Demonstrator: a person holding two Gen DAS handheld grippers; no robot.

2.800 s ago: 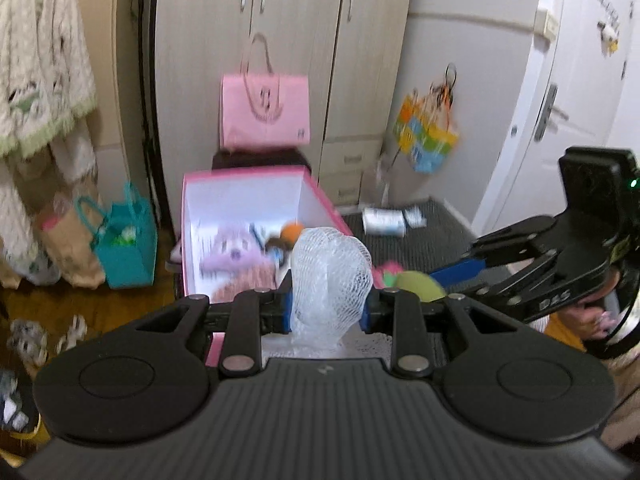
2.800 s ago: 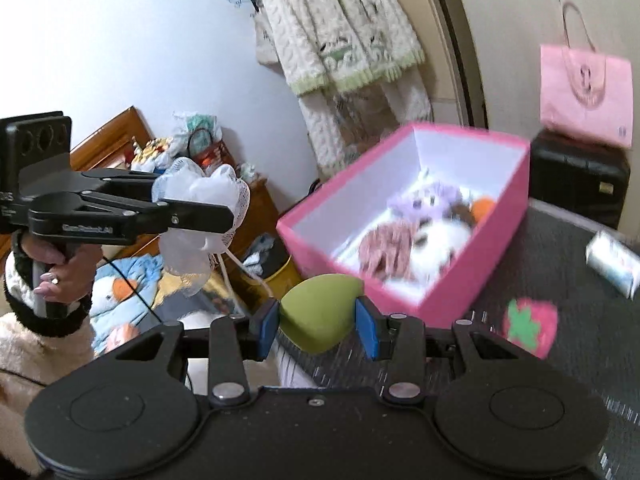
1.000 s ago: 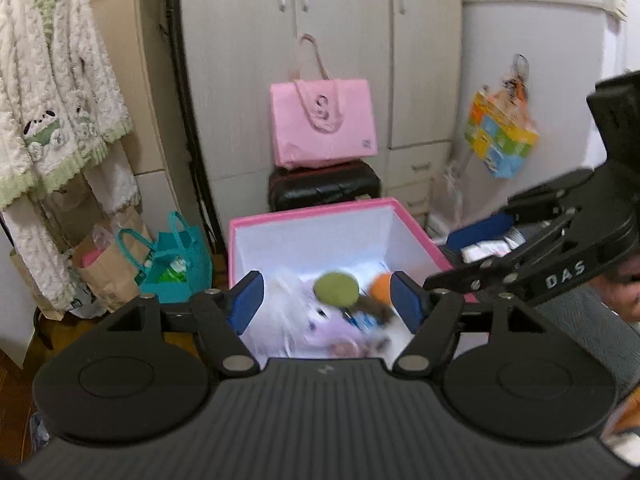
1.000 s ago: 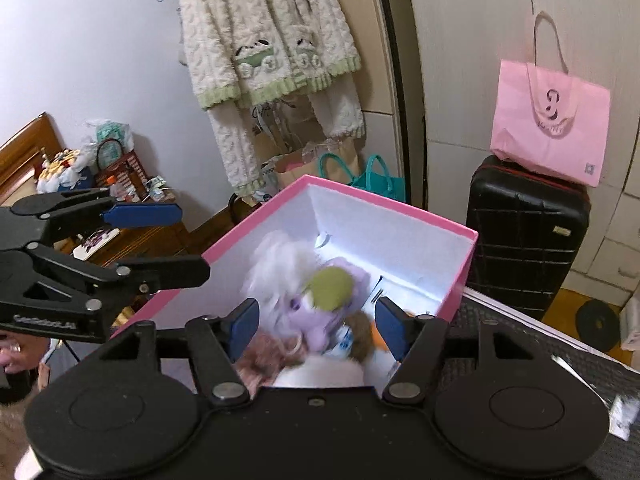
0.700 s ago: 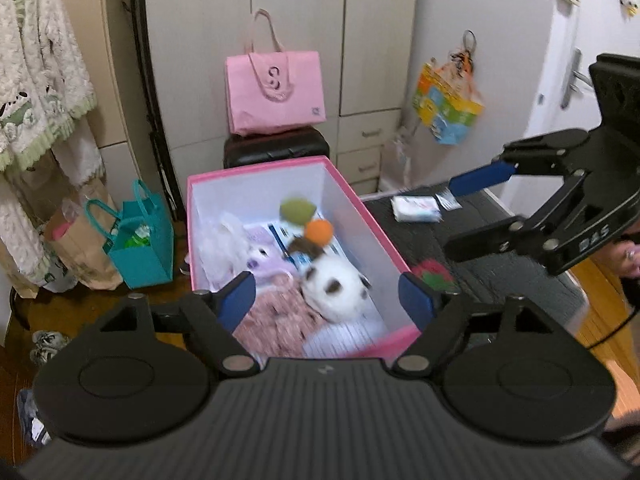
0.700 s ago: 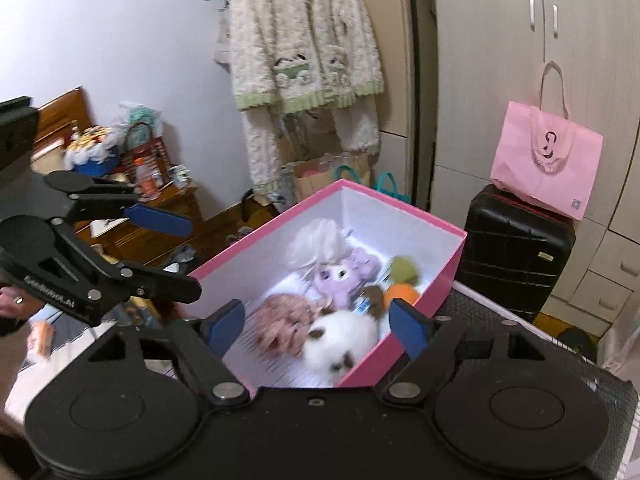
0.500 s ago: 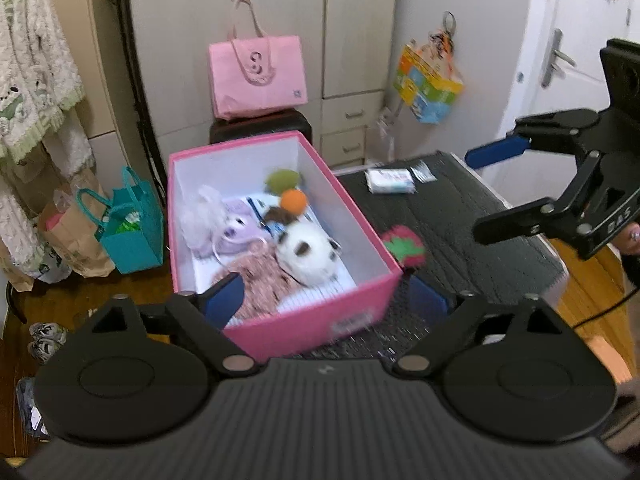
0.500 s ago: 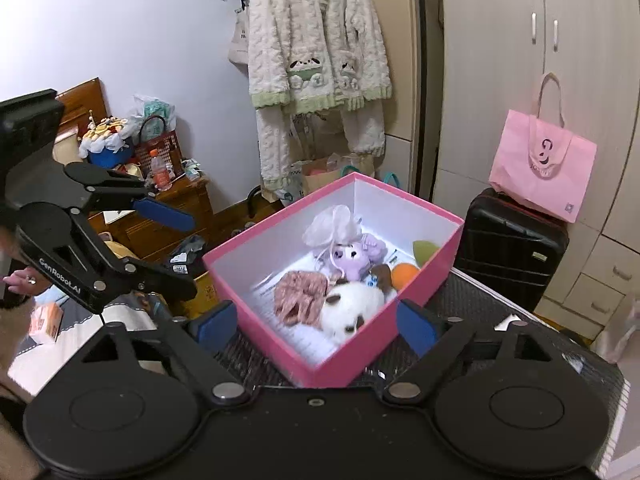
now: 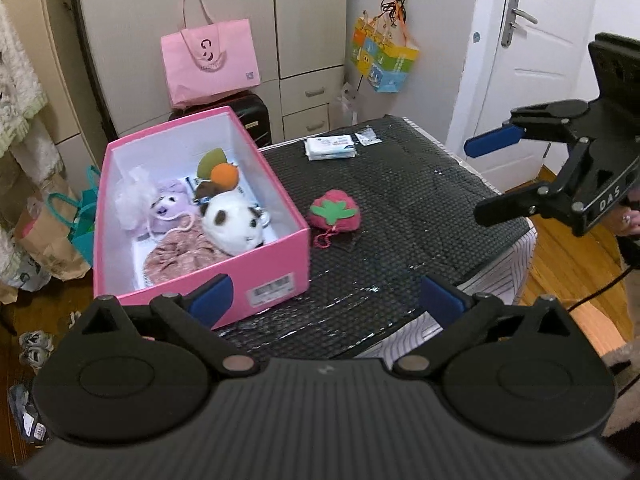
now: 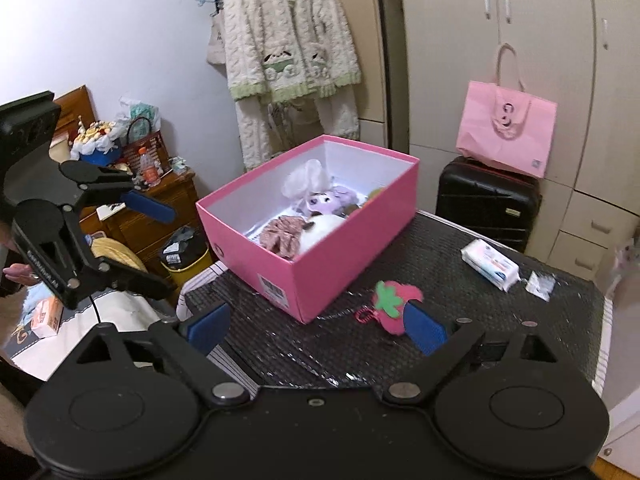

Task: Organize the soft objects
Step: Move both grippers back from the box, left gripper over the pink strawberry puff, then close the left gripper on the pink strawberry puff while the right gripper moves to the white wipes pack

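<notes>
A lived-in bedroom at home: a tall wardrobe [image 9: 224, 36] fills the back wall, with a black suitcase [image 10: 486, 204] and pink tote bag [image 10: 506, 132] at its foot, a fleecy robe [image 10: 288, 56] hanging beside it, and a cluttered wooden nightstand [image 10: 156, 212] further off.

Both grippers matte black plastic, same build. Left gripper [image 9: 326, 294]: ribbed dark-grey top plate with small logo at centre, two round black housings with raised discs, triangular cut-outs in the linkage arms, two silver pivot pins, blue pads [image 9: 210, 295] on the fingers. Right gripper [image 10: 316, 328]: smooth black plate, small screw at centre, same discs, silver pins and blue pads [image 10: 425, 327]. From the side, right gripper shows white "DAS" lettering on the linkage, rivets at the joints, a boxy black block on top. Left one carries white "GenRobot.AI" text. Thin black cable [image 9: 600, 290] hangs below right unit. Bare skin of the right hand [image 9: 629, 220] behind it.
</notes>
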